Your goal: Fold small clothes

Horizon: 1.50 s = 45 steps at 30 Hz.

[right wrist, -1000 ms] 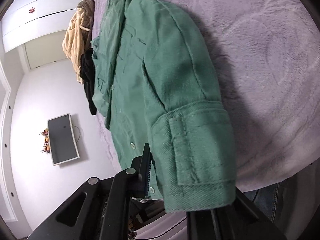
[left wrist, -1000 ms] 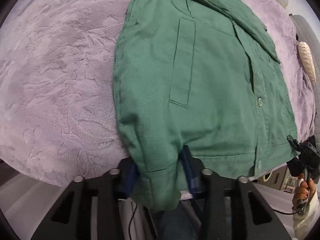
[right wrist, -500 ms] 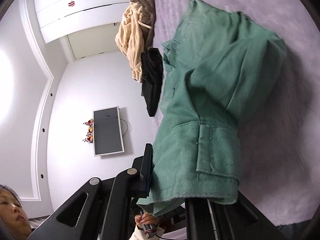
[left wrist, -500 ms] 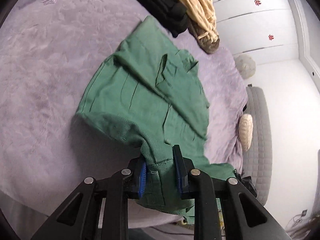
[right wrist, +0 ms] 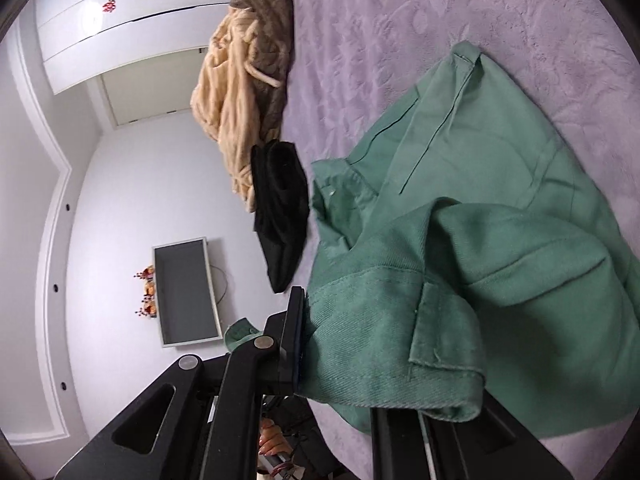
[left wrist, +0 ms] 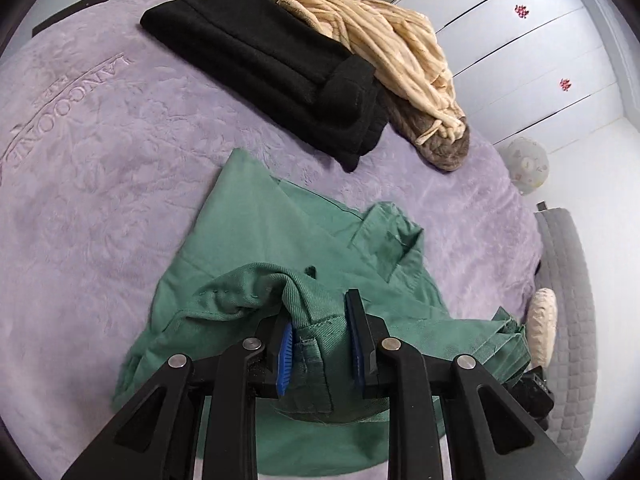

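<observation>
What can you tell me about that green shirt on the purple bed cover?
The green shirt is a woven, twill-like cotton garment with collar, buttons and chest pockets. It lies partly folded on the purple blanket, its lower part lifted. Each cuffed end is pinched by a tool: left gripper, right gripper.

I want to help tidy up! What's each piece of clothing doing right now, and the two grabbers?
green shirt: half folded, bottom end lifted over its top.
black garment: folded, lying flat.
cream knit: rumpled heap.
left gripper: shut on a shirt cuff.
right gripper: shut on the other cuff.
</observation>
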Each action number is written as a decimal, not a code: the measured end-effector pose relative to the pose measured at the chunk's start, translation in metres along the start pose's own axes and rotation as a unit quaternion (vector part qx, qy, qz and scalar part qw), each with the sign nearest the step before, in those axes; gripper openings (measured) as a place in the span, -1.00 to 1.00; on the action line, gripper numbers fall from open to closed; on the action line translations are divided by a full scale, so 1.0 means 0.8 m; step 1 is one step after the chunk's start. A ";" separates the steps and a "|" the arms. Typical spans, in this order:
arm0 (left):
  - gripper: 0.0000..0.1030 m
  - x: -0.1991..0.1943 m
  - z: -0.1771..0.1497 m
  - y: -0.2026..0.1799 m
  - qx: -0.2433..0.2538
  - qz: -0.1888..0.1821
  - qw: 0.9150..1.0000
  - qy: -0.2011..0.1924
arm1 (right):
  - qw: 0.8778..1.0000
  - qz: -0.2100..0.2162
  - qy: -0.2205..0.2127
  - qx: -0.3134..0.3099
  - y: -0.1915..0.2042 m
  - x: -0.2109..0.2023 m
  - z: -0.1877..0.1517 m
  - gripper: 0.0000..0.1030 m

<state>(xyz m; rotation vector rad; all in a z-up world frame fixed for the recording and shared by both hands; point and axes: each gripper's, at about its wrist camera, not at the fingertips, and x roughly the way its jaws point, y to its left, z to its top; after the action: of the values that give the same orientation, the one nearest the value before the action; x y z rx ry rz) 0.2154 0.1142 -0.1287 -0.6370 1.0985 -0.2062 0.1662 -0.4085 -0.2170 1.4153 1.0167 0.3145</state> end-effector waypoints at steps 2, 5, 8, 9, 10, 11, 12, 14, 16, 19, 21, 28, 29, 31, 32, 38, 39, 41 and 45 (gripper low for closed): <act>-0.52 0.026 0.011 -0.003 0.014 0.037 0.999 0.007 | 1.000 -0.015 -0.004 0.007 -0.010 0.014 0.015 -0.70; -0.51 0.059 0.021 -0.004 0.038 0.071 0.996 0.029 | 0.999 -0.025 -0.014 0.021 -0.023 0.025 0.025 -0.69; -0.50 0.075 0.029 -0.004 0.063 0.092 0.993 0.045 | 0.999 -0.027 -0.026 0.039 -0.028 0.024 0.028 -0.63; -0.44 0.077 0.031 -0.003 0.069 0.096 0.992 0.048 | 0.998 -0.029 -0.027 0.038 -0.027 0.020 0.026 -0.55; -0.42 0.078 0.034 -0.003 0.073 0.100 0.991 0.052 | 0.999 -0.032 -0.031 0.030 -0.020 0.017 0.025 -0.32; -0.31 0.077 0.036 -0.004 0.079 0.104 0.990 0.055 | 0.999 -0.032 -0.040 0.017 -0.010 0.009 0.023 0.17; -0.13 0.073 0.039 -0.006 0.091 0.111 0.988 0.052 | 0.998 -0.033 -0.048 0.003 0.001 0.000 0.021 0.45; 0.90 0.050 0.040 -0.014 0.119 0.153 0.981 0.005 | 0.996 -0.043 -0.064 -0.035 0.026 -0.019 0.018 0.72; 0.93 0.025 0.043 -0.022 0.151 0.165 0.974 -0.033 | 0.988 -0.101 -0.082 -0.085 0.048 -0.039 0.018 0.72; 0.93 0.015 0.050 -0.020 0.166 0.163 0.972 -0.027 | 0.961 -0.210 -0.090 -0.154 0.062 -0.049 0.023 0.72; 0.92 0.023 0.051 -0.018 0.186 0.170 0.968 -0.013 | 0.945 -0.260 -0.075 -0.182 0.058 -0.042 0.026 0.71; 0.92 0.117 0.051 -0.014 0.200 0.198 0.958 0.048 | 0.904 -0.351 -0.059 -0.237 0.039 0.010 0.052 0.58; 0.92 0.129 0.052 -0.011 0.193 0.201 0.959 0.052 | 0.903 -0.355 -0.057 -0.236 0.035 0.016 0.056 0.41; 0.84 0.148 0.057 -0.004 0.173 0.208 0.961 0.055 | 0.910 -0.348 -0.035 -0.224 0.029 0.028 0.063 -0.90; 0.48 0.155 0.059 -0.001 0.165 0.206 0.963 0.058 | 0.912 -0.337 -0.033 -0.229 0.033 0.030 0.060 -0.91; -0.55 0.137 0.061 -0.002 0.169 0.190 0.966 0.041 | 0.891 -0.319 -0.056 -0.319 0.092 0.021 0.041 -0.92; -0.56 0.131 0.062 -0.001 0.169 0.186 0.967 0.035 | 0.891 -0.322 -0.057 -0.314 0.090 0.019 0.048 -0.92; -0.61 0.128 0.066 0.003 0.168 0.186 0.968 0.030 | 0.896 -0.335 -0.051 -0.287 0.071 0.024 0.066 -0.91; -0.55 0.156 0.069 0.013 0.161 0.210 0.964 0.035 | 0.892 -0.378 -0.033 -0.247 0.014 0.049 0.081 -0.81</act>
<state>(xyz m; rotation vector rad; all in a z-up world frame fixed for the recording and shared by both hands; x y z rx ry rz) 0.3193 0.0860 -0.2132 -0.0998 1.2094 -0.0373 0.2403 -0.4212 -0.2323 0.5000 1.2419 -0.0591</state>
